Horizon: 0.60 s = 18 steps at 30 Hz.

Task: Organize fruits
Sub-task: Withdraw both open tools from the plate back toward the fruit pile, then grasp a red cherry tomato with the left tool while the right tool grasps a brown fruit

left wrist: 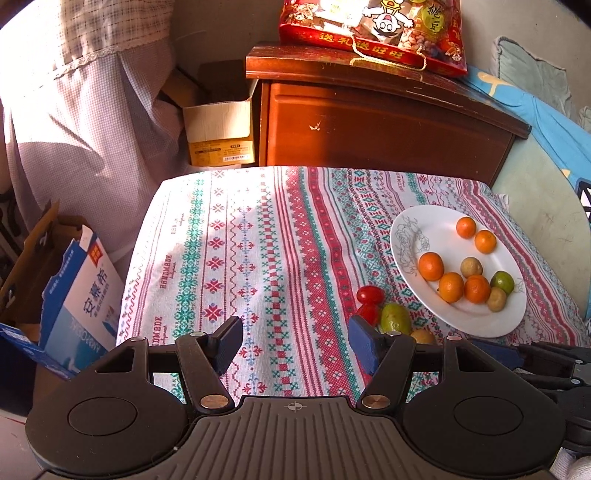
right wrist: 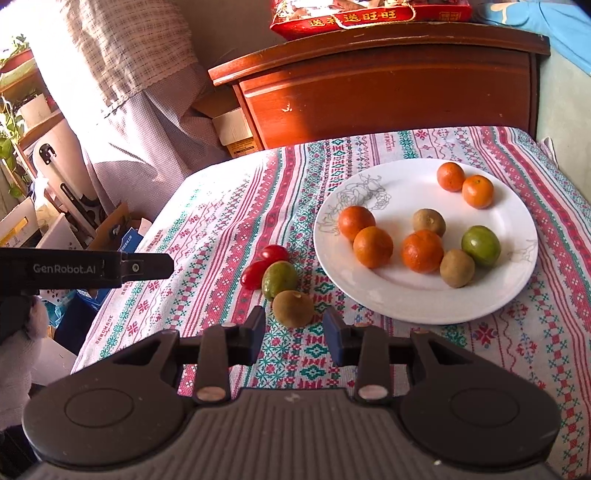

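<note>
Here the right gripper (right wrist: 293, 334) hovers low with its black and blue jaws narrowly apart and nothing between them; the brown fuzzy kiwi-like fruit (right wrist: 293, 308) lies on the cloth just beyond its tips, untouched; the left gripper (left wrist: 295, 343) stands wider open and empty above bare cloth, with its blue pad near the loose fruits.

Beside that brown fruit lie a green round fruit (right wrist: 279, 279) touching it and two small red cherry tomatoes (right wrist: 264, 266); these four remain off the white oval ceramic plate (right wrist: 406, 308), which is printed with a grey line-drawn flower. On the plate rest five orange mandarins (right wrist: 373, 246), two more brown fruits (right wrist: 457, 267) and one green fruit (right wrist: 481, 245); so I judge the gathering about two-thirds done, with the four loose pieces left.

Writing: the side of the left gripper, seen from the right wrist, reads "GenRobot.AI" (right wrist: 64, 268); the red, green and white patterned tablecloth (left wrist: 258, 258) repeats "HANDMADE"; the red gift bag (left wrist: 373, 33) on the brown wooden cabinet (left wrist: 369, 125) bears gold Chinese characters; the blue and white carton (left wrist: 79, 314) also carries Chinese print.
</note>
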### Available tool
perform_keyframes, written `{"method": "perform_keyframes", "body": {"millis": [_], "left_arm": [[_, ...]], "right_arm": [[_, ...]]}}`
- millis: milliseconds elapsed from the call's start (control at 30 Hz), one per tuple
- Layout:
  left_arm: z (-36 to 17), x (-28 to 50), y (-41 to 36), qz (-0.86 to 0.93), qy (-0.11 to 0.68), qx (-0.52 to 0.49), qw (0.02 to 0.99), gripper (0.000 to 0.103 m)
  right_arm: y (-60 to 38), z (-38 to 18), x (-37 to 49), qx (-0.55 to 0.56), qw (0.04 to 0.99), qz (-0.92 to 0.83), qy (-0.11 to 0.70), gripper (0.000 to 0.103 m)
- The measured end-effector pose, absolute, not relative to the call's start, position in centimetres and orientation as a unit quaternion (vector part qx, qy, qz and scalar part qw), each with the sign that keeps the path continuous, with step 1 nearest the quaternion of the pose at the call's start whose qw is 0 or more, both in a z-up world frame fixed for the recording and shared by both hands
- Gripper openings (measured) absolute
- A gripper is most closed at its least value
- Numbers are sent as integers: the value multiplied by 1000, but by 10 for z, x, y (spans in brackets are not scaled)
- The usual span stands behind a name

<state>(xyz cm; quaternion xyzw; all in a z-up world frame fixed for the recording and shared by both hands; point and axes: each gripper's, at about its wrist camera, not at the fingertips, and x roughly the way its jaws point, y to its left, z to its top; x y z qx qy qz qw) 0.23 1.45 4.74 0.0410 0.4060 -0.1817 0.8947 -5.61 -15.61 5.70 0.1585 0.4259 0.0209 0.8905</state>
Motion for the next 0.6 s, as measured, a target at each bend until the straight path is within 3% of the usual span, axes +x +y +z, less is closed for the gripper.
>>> {"method": "perform_keyframes", "body": {"millis": [367,600], "left_arm": [[32,2,9,-199,409,59,889,62],[25,3,2,-211,407,63,886,61]], "right_arm": [[-152,44,-45,151,889,25,431,36],[-152,42,-45,149,889,26,432,27]]}}
